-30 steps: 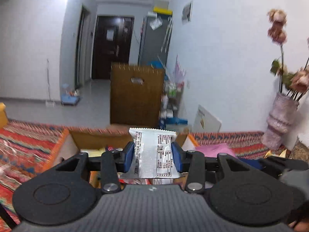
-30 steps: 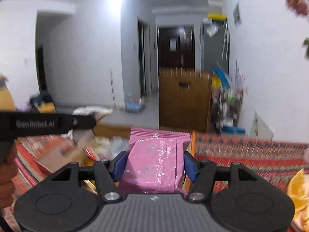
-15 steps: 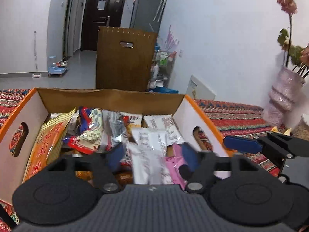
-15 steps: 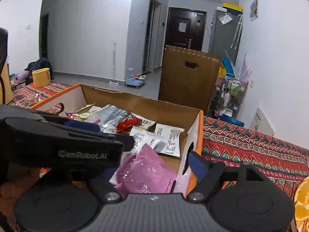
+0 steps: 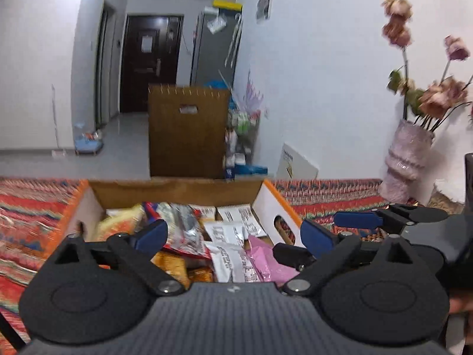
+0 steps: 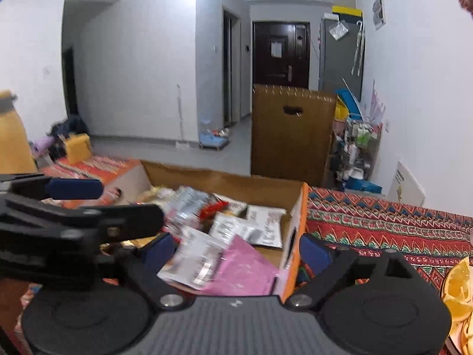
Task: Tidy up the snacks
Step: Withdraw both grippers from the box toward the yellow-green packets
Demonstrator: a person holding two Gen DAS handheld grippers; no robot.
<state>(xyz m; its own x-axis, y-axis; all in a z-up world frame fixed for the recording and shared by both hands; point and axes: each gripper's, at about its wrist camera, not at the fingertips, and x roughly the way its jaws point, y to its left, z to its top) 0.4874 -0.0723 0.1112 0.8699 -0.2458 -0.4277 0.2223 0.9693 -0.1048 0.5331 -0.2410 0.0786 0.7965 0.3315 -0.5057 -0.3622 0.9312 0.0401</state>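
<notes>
Both tongs (image 5: 233, 236) (image 6: 236, 250) just spread, empty, above crinkly, perhaps foil packets (image 5: 227, 251) in cardboard box (image 5: 174, 189).

A white-walled room with a pale grey floor (image 5: 118, 153), lit from above. At the far end of a short hallway stands a dark brown door (image 5: 149, 62). A tall grey cabinet (image 5: 214, 50) stands beside it on the right wall, with a brown cardboard panel (image 5: 187, 131) propped upright in front and a cluttered shelf rack (image 6: 359, 148) alongside. A patterned red tablecloth (image 6: 384, 224) covers the table; near its right edge, a pale vase (image 5: 406, 159) holds dried flowers (image 5: 437, 94).
</notes>
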